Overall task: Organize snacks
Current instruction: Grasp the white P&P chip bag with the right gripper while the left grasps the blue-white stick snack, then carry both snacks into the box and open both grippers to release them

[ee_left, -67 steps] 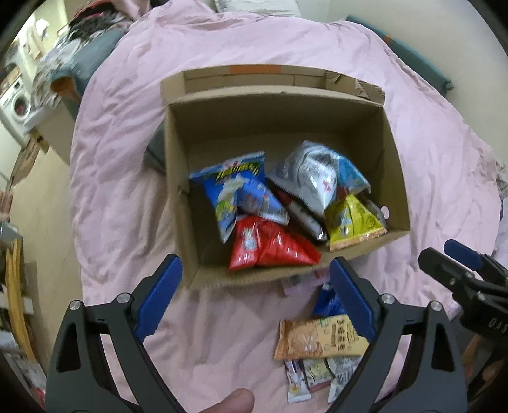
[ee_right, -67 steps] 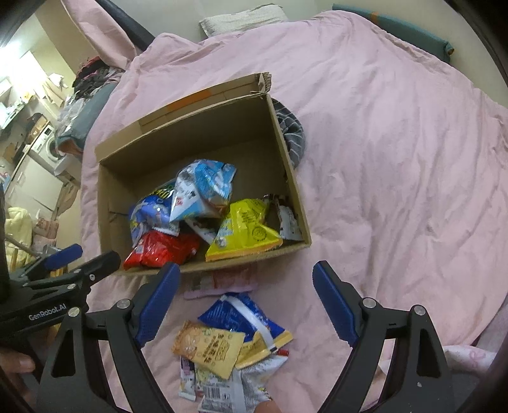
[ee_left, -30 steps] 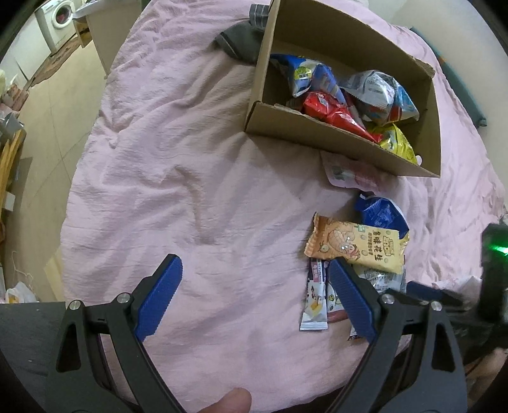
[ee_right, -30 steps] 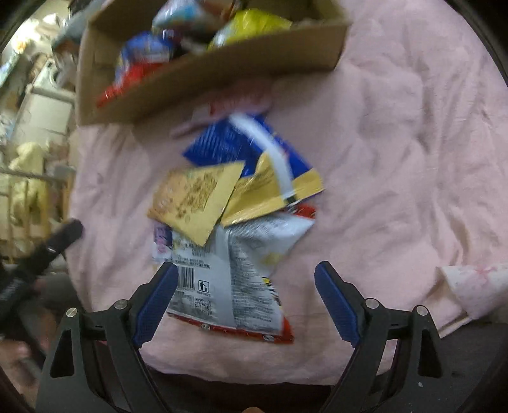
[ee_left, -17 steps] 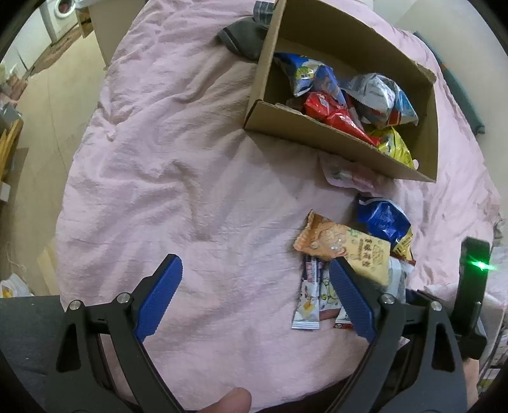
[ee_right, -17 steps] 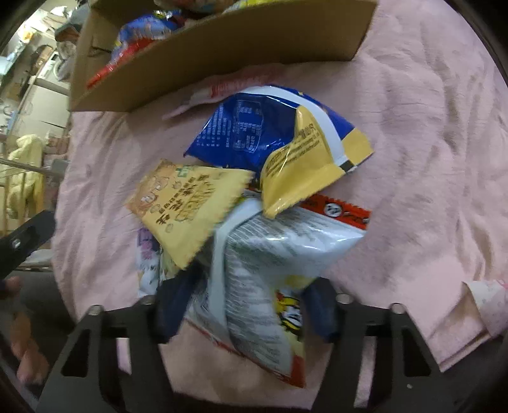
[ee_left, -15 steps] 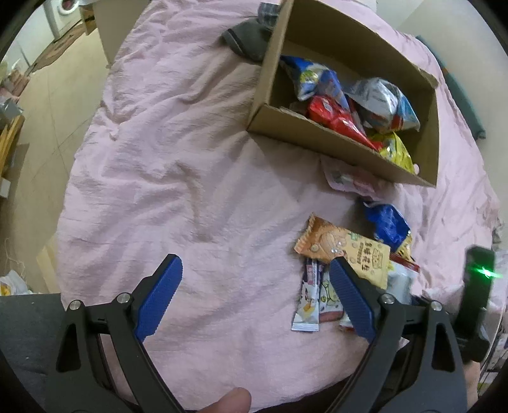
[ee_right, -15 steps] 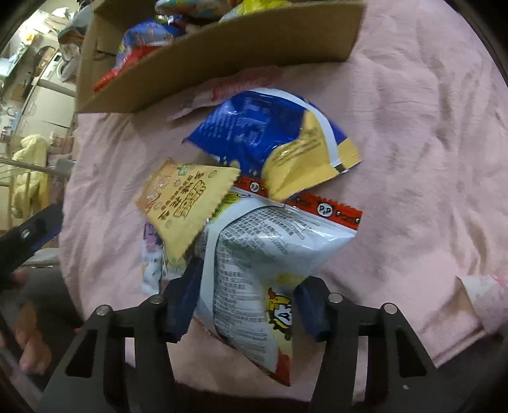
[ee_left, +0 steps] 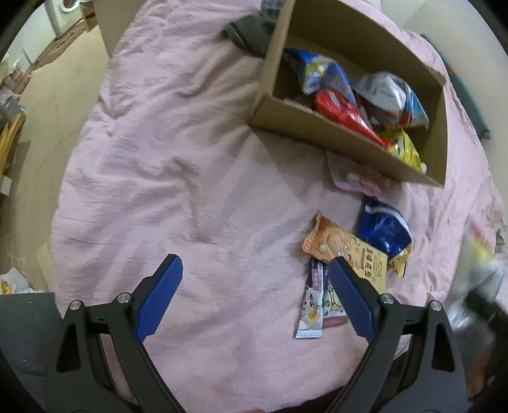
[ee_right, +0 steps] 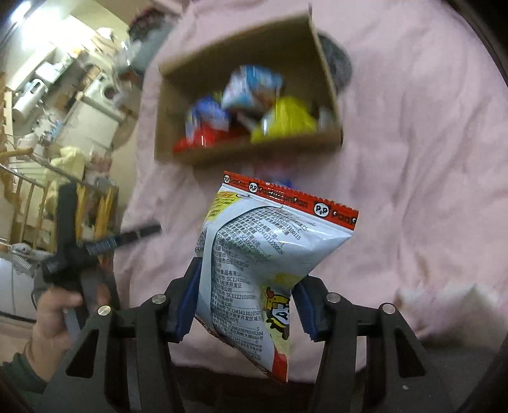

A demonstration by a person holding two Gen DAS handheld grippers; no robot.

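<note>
Between our right claw (ee_right: 244, 298) pads, a white bag (ee_right: 263, 257) is gripped clear of the bed (ee_left: 158, 159), short of the box (ee_right: 254, 149) ahead. Several snacks sit boxed; beyond our open, empty left claw (ee_left: 254, 295), four packets (ee_left: 349, 254) remain.

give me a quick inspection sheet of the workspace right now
surface: pink bedspread, wrinkled.
job's things: cardboard box open, holding blue, red, silver and yellow bags; white snack bag lifted off the bed; on the bed an orange packet, a blue bag, a pink packet against the box, and small sachets.
clutter: grey cloth behind the box.
grippers: left hand-held gripper open, empty, over the bedspread; right hand-held gripper shut on the white snack bag, its jaws having just closed on it.
cables: nothing seen.
surroundings: washing machine, floor and shelves beside the bed.
</note>
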